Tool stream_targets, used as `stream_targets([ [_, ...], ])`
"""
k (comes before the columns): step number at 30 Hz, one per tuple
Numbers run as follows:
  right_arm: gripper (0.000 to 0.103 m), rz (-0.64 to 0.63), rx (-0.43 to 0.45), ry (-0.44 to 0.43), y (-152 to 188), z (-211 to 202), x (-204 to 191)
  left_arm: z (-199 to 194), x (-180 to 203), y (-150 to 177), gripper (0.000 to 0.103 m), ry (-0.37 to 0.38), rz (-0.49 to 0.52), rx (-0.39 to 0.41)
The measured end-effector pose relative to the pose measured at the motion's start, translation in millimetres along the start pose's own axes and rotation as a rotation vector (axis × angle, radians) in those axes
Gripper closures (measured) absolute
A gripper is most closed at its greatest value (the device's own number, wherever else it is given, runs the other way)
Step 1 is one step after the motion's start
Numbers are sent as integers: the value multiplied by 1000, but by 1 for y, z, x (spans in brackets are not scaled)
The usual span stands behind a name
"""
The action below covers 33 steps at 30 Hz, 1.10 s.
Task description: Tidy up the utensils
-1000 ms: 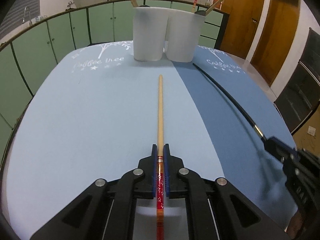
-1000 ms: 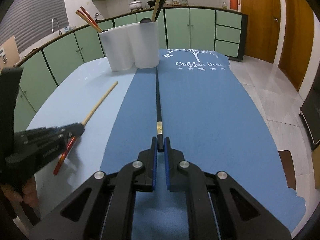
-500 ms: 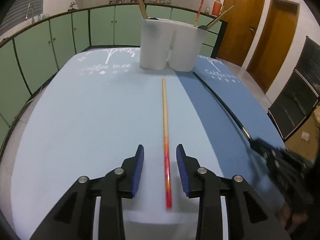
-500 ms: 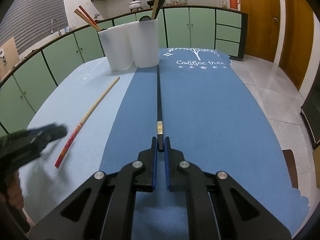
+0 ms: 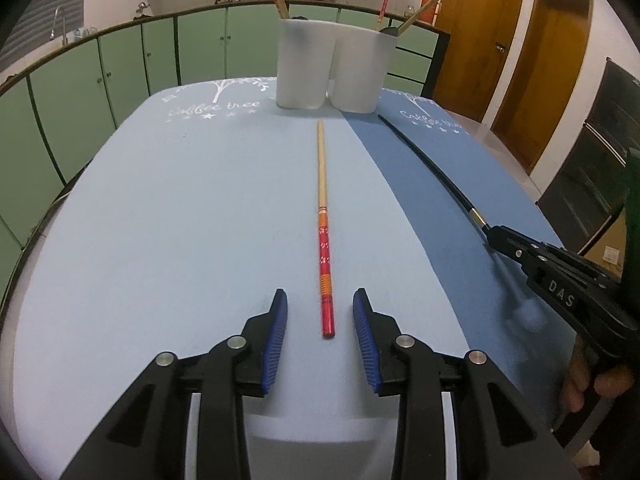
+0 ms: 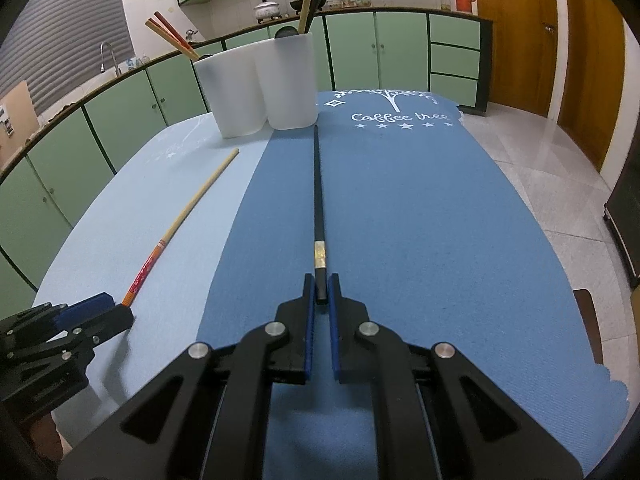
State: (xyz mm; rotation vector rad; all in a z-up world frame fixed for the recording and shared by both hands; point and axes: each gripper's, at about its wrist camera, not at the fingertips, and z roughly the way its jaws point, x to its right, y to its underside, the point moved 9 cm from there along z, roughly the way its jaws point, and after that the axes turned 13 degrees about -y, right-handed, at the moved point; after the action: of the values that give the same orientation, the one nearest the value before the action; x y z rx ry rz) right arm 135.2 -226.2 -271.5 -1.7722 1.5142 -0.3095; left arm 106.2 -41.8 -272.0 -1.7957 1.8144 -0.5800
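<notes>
A wooden chopstick with a red patterned end (image 5: 323, 216) lies flat on the light blue mat (image 5: 160, 220), pointing at the white two-part holder (image 5: 332, 68). My left gripper (image 5: 320, 312) is open, its jaws either side of the chopstick's red end without touching it. A black chopstick (image 6: 319, 200) lies on the dark blue mat (image 6: 420, 220). My right gripper (image 6: 321, 292) is shut on its near end. The holder (image 6: 260, 88) has several chopsticks standing in it. The right gripper also shows in the left wrist view (image 5: 496, 238), the left gripper in the right wrist view (image 6: 108, 308).
Green cabinets (image 5: 120, 64) ring the table behind the holder. Wooden doors (image 5: 520, 60) stand at the right. The table's near edge lies just under my left gripper. Tiled floor (image 6: 560, 168) lies to the right of the dark mat.
My left gripper has opened, let go of the red-ended chopstick and drawn back; the chopstick now lies on the mat. My right gripper stays shut on the black chopstick.
</notes>
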Motion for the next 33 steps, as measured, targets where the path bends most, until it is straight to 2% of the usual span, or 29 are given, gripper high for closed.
stream_targets([
  [6,97,-1,-4,2,-1,2,1,-3,0,4,72,-6,-9,3],
  [8,97,-1,-4,3,-1,2,1,-5,-2,7,78,-13,-11,7],
  [12,97,4,-6,5,0,2,3,-4,-4,7,97,-28,-20,9],
  [19,97,-2,4,7,-5,-1,3,-8,0,2,98,-43,-2,30],
  [26,97,-39,74,19,-31,-24,1,-41,-2,-31,98,-55,23,100],
  [33,97,-75,162,7,-75,-55,-5,-81,-8,-79,98,-54,15,223],
])
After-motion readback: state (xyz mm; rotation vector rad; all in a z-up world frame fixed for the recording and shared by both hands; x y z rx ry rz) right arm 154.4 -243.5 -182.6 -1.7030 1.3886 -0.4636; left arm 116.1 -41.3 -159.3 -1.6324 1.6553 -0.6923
